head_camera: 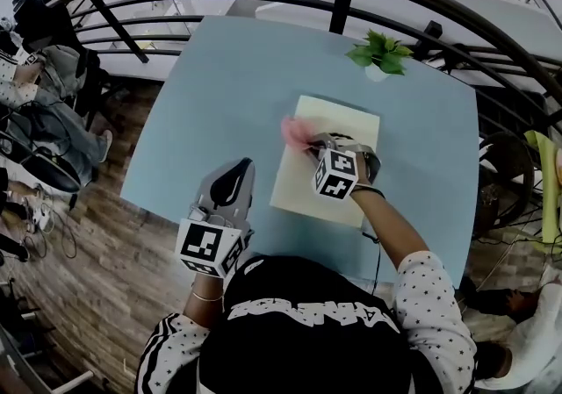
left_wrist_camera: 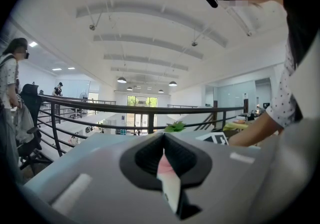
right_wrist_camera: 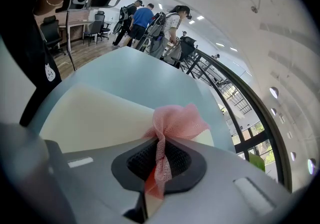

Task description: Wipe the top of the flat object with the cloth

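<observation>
while right gripper pinches pink cloth in its jaws at left edge of cream flat board on desk, wiping looks barely begun; most of top left to cover. left gripper idle, jaws pressed together, empty.

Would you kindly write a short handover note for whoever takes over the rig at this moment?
Left gripper: shut, empty, above the table's near-left side, off the cream board.
Right gripper: shut on the pink cloth, over the board.
Cloth lies at the board's left edge.
Done: cloth gripped and at the board; wiped area cannot be told.
Left: sweep the cloth across the whole top.
</observation>
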`<action>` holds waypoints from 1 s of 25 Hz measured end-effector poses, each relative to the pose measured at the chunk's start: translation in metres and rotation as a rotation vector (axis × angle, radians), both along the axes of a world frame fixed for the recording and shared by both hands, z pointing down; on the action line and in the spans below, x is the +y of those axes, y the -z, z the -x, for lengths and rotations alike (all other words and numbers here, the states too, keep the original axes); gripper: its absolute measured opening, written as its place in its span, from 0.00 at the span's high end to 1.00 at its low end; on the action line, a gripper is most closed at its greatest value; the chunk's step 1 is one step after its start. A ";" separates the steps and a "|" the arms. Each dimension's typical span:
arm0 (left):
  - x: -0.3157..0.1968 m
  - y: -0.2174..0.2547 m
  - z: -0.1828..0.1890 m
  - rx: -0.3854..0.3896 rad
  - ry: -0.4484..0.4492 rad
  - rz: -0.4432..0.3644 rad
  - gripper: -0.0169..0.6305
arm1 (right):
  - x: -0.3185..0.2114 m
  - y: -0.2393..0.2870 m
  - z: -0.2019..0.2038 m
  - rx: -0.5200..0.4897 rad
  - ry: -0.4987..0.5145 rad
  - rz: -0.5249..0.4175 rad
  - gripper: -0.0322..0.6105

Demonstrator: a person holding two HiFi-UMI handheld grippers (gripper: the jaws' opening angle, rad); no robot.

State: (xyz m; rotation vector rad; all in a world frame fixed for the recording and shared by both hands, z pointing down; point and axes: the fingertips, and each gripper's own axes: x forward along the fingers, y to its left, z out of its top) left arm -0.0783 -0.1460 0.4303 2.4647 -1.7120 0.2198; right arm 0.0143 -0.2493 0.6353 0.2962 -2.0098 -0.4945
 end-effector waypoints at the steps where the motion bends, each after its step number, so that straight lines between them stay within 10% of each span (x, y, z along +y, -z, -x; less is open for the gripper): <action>1: 0.002 -0.002 0.000 -0.001 0.000 0.007 0.97 | 0.002 -0.001 0.000 0.000 0.000 0.000 0.94; 25: 0.023 0.012 -0.021 0.004 -0.037 -0.040 0.97 | 0.079 0.003 0.005 0.004 0.081 0.032 0.94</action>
